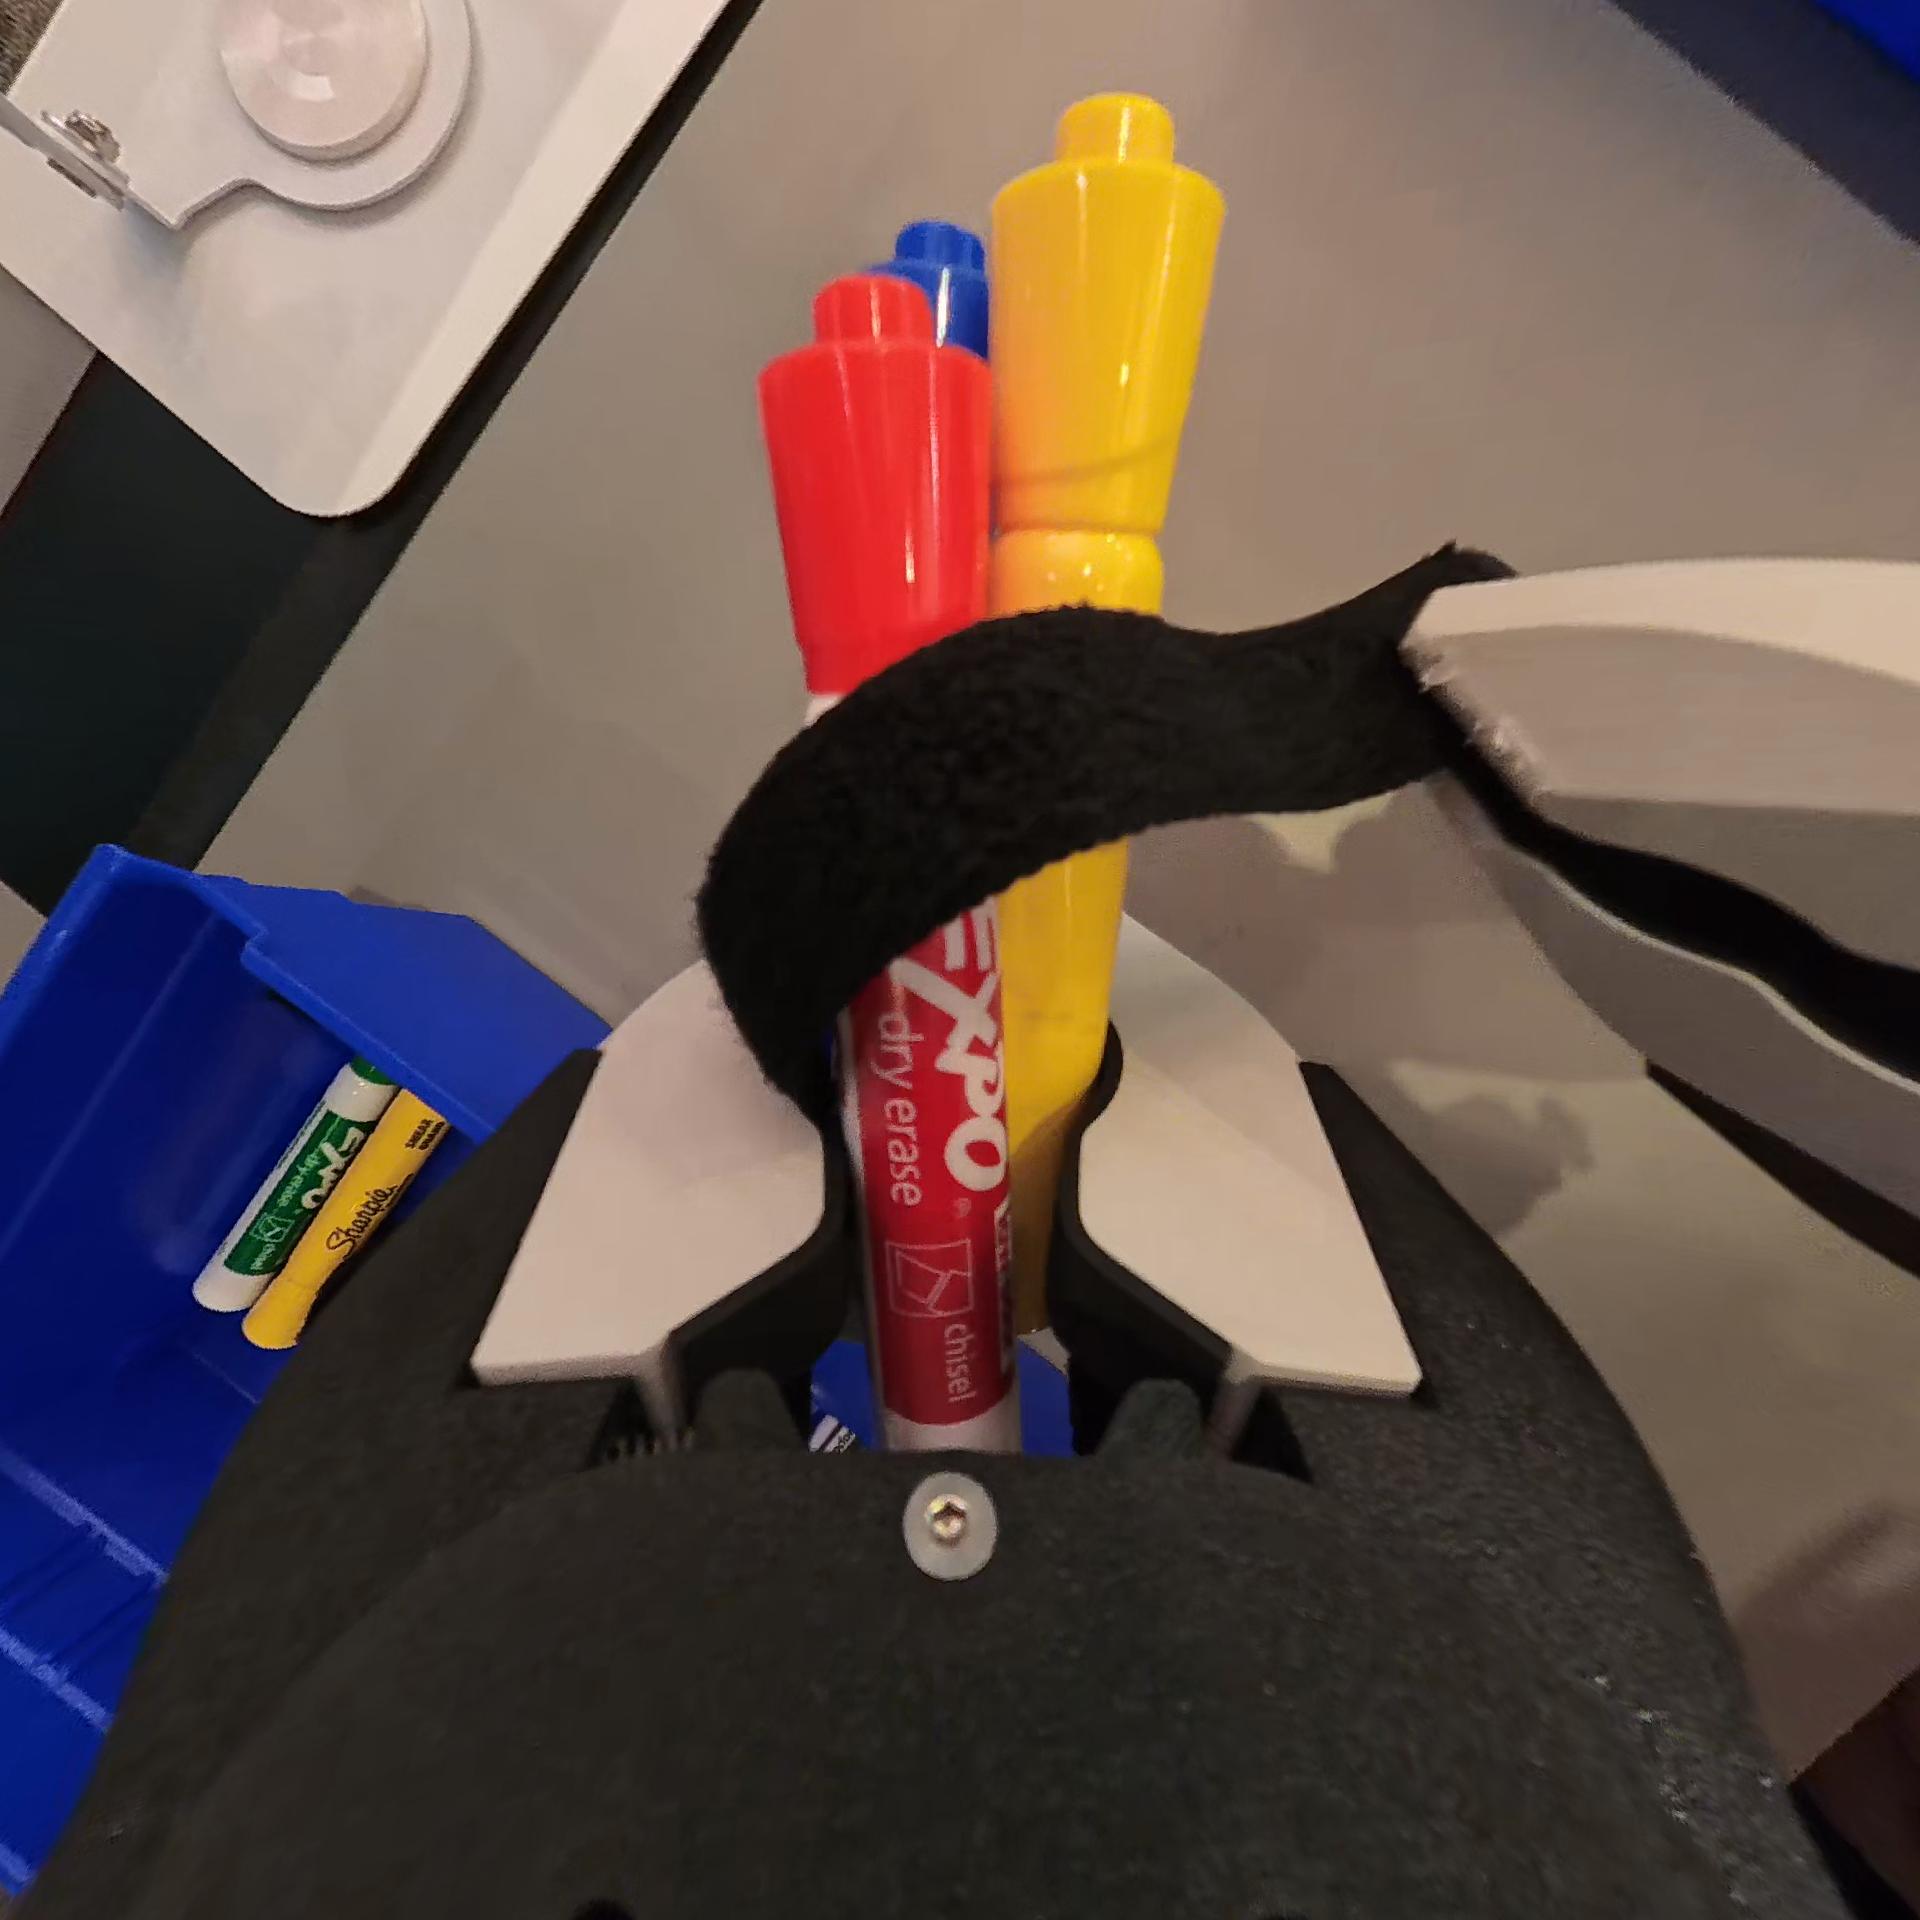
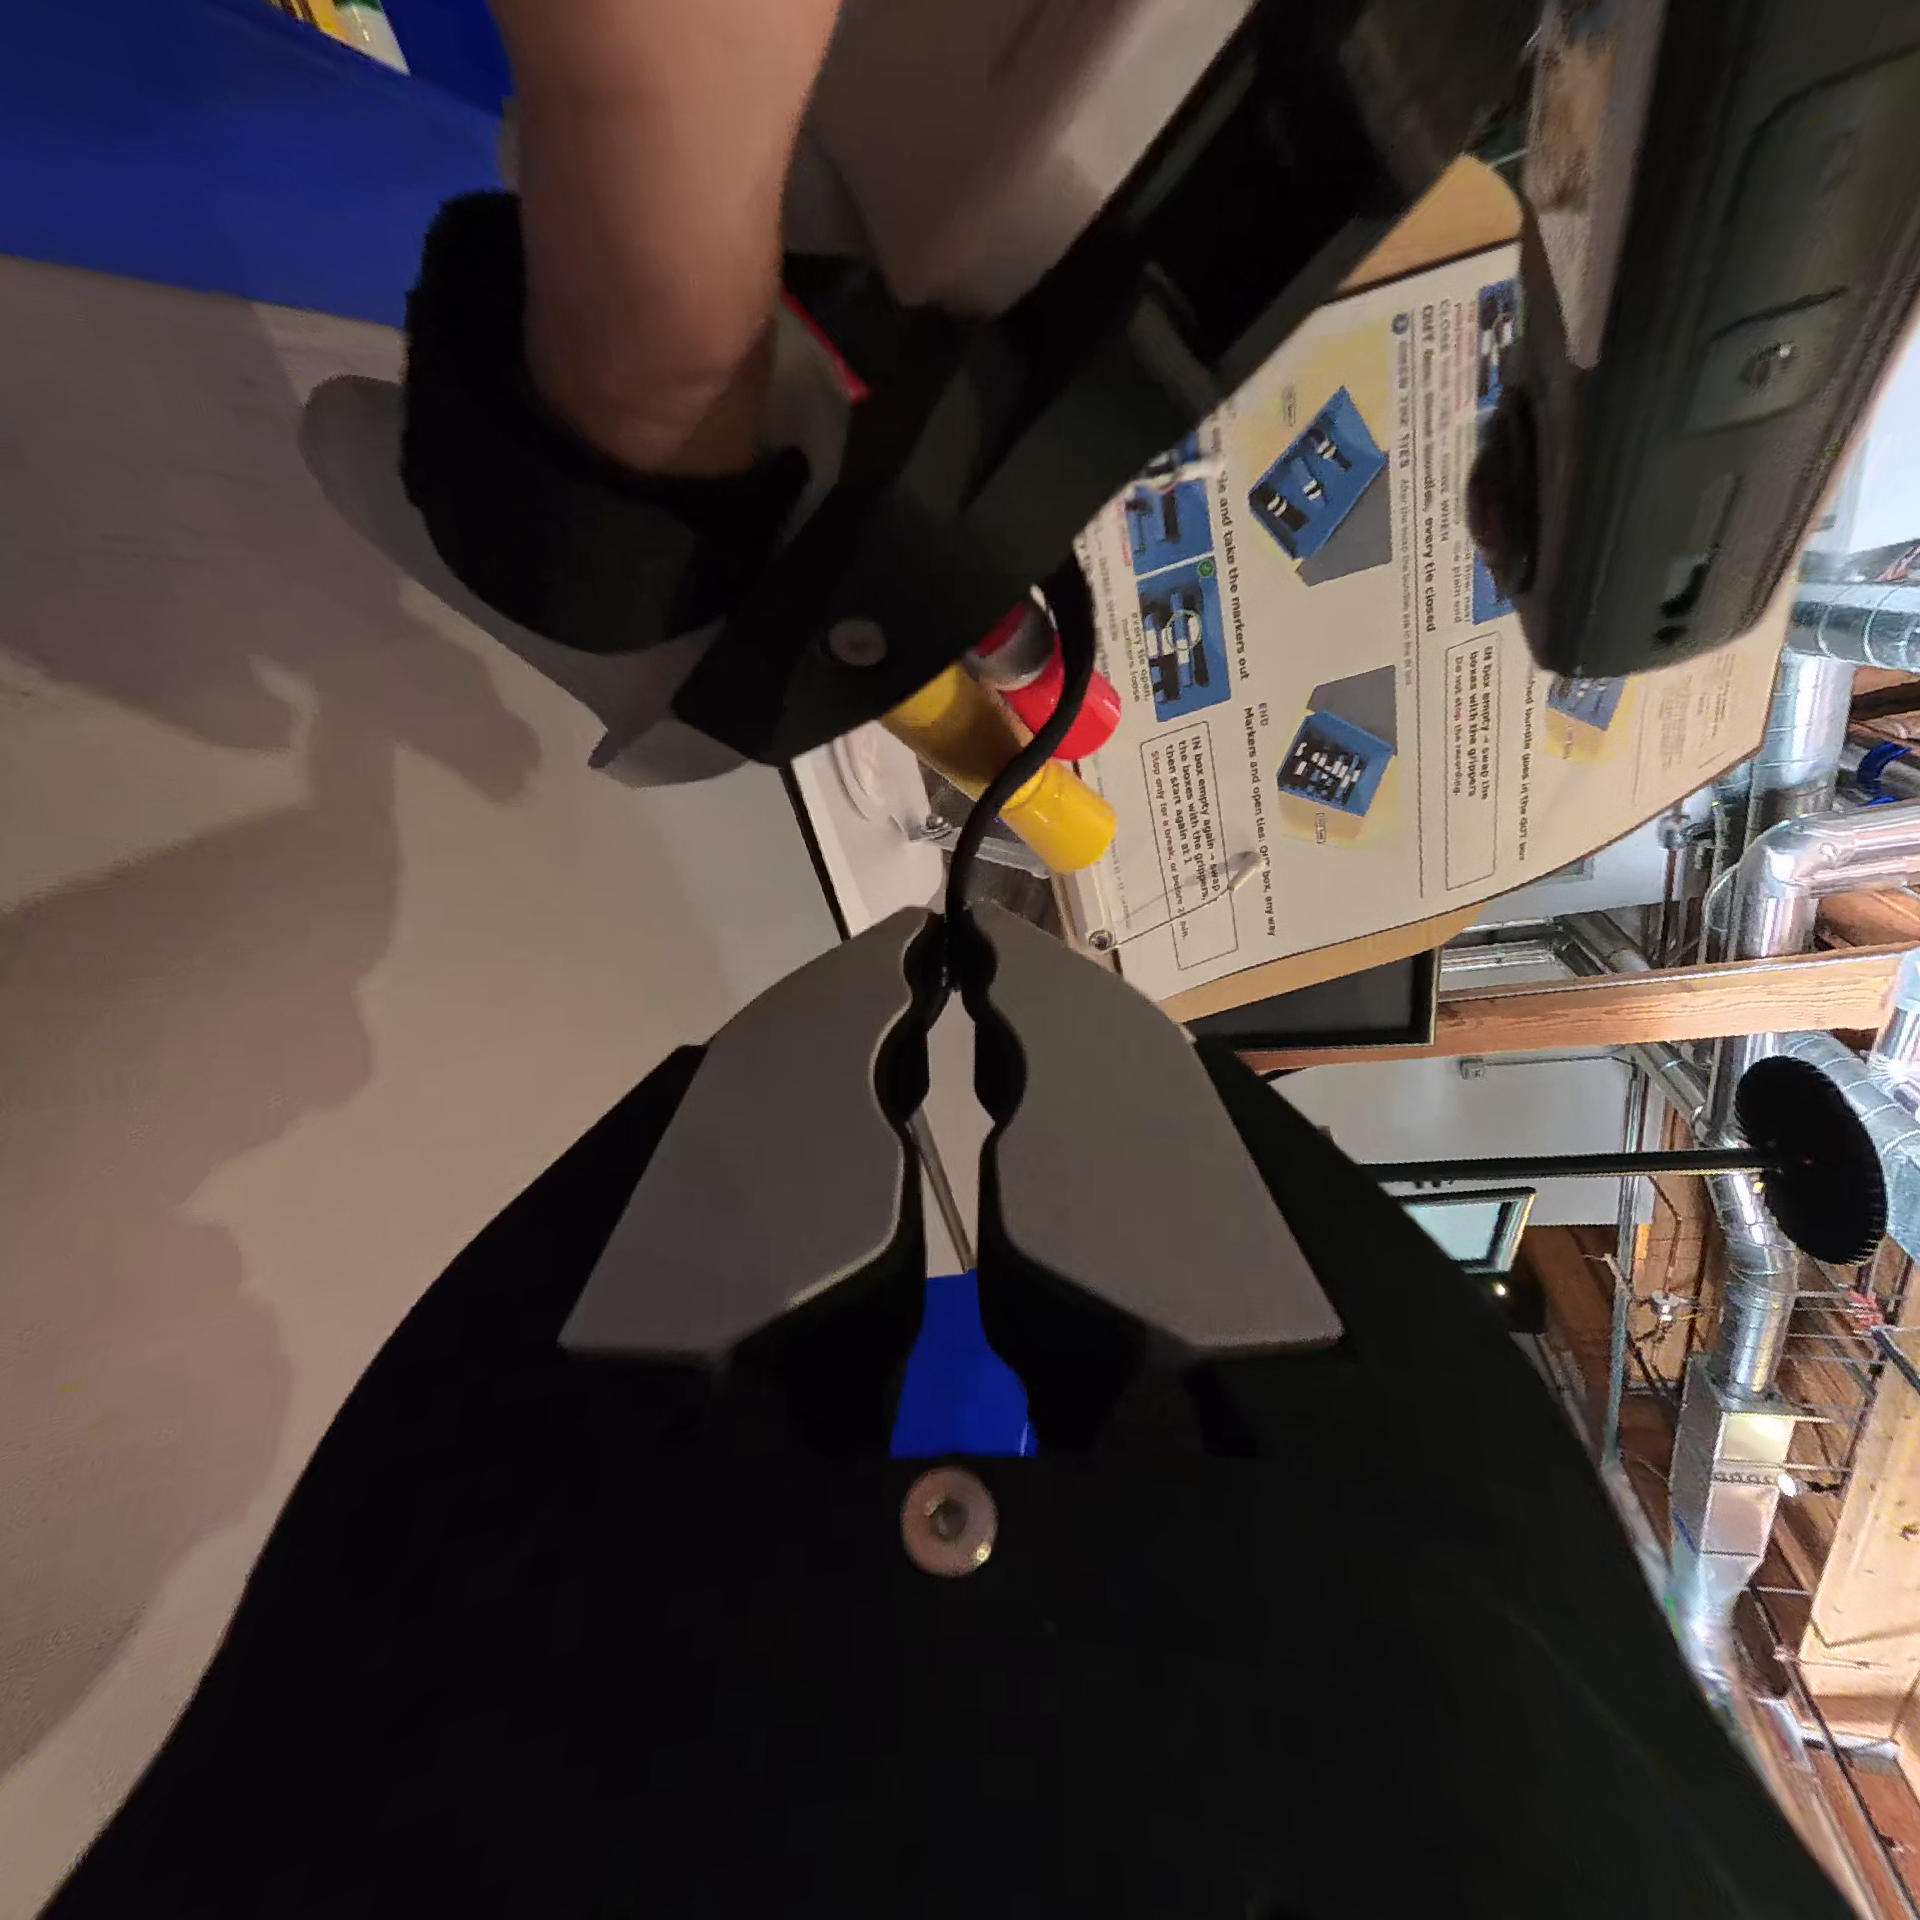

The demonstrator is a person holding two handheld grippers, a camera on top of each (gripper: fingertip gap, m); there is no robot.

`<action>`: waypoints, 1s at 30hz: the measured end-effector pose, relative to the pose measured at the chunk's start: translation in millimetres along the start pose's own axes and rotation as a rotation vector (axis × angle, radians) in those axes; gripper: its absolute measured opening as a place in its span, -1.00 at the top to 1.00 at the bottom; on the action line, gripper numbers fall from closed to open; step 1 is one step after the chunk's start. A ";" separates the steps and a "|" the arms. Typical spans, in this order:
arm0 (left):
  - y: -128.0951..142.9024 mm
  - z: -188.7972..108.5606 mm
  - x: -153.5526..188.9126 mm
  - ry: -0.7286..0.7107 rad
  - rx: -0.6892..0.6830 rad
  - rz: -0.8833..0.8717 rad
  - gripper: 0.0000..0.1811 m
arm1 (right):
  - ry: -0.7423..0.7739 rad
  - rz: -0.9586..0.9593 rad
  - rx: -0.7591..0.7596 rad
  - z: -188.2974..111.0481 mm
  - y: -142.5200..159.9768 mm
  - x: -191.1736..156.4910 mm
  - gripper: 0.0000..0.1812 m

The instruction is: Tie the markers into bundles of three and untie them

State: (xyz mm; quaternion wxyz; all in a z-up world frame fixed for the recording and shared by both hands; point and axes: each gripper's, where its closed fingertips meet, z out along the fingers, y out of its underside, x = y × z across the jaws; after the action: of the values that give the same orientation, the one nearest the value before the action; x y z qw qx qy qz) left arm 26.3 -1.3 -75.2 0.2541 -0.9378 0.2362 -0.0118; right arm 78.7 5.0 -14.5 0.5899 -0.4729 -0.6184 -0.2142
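In the left wrist view my left gripper is shut on three markers held together: a red marker, a yellow marker and a blue marker behind them. A black strap loops around the bundle above the fingers. Its end runs right into my right gripper. In the right wrist view my right gripper is shut on the strap, which leads up to the yellow marker and red marker in the left gripper. A hand holds that gripper.
A blue bin at the left holds a green marker and a yellow marker. A white plate lies at the back left on the grey table. An instruction poster stands behind the table. Spacing between my two grippers at the tips: around 8 cm.
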 end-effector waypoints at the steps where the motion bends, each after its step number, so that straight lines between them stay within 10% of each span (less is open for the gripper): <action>1: 0.1 -0.3 -0.2 -0.001 0.001 0.001 0.53 | -0.008 0.013 -0.008 -0.2 1.9 0.7 0.95; 30: 1.3 3.8 11.2 0.014 -0.033 0.048 0.54 | 0.108 -0.170 0.110 -12.4 -20.7 -0.2 0.95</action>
State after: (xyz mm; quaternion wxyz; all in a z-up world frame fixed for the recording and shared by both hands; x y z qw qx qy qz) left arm 36.2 -5.5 -80.3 0.2372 -0.9358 0.2605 -0.0082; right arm 67.8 -14.8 -6.0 0.6270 -0.3737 -0.6345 -0.2543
